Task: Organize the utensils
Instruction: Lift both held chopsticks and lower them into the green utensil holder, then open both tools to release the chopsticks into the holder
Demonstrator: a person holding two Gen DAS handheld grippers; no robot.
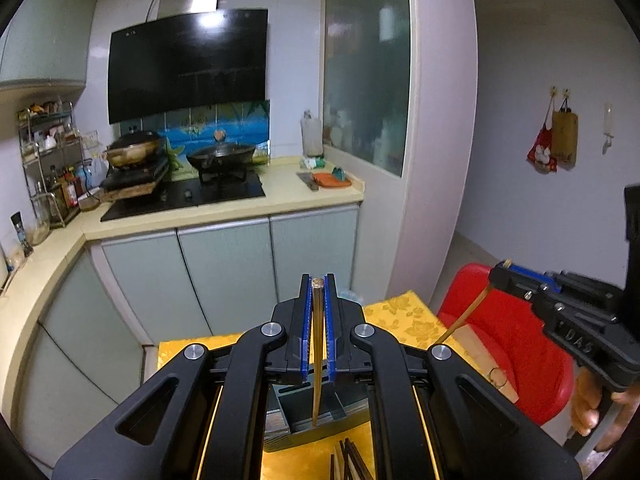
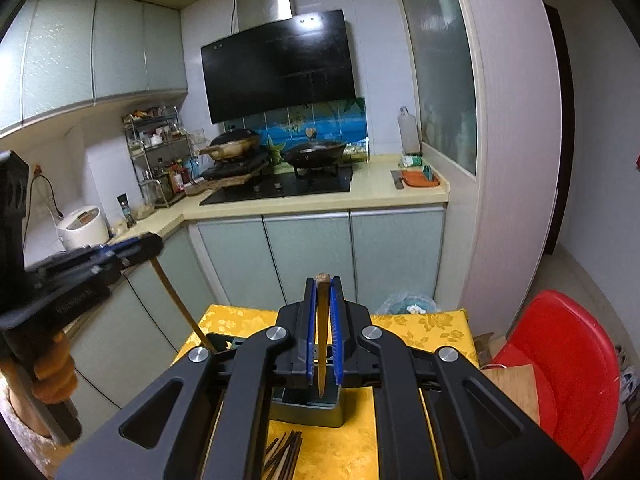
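Between the blue pads [image 1: 307, 332] of the left gripper [image 1: 318, 280], closed tight, a single brown chopstick [image 1: 317, 360] was pinched near its blunt top end. Its long axis ran nearly upright, and the thin end hung down over the grey utensil holder [image 1: 316, 412] on the yellow cloth of the tabletop [image 1: 404, 316]. From the right wrist view, that stick slanted a little, its lower end nearer the table's left edge.

The right gripper [image 2: 323, 278] was likewise clamped shut on a second chopstick [image 2: 322, 344], gripped just below its top. That stick also pointed tip downward, close to vertical, its point above the open mouth of the holder [image 2: 316, 410]; whether either tip touched the holder could not be told.

A loose bundle of dark chopsticks [image 2: 285, 454] lay flat on the cloth near the table's front edge, just in front of the holder.

Both grippers tilted forward and somewhat downward, side by side. Fingers of the person's left hand [image 2: 54, 364] wrapped around that tool's handle at the left of the table; the right hand [image 1: 592, 408] held its handle at the right, in front of a red stool [image 1: 516, 340].
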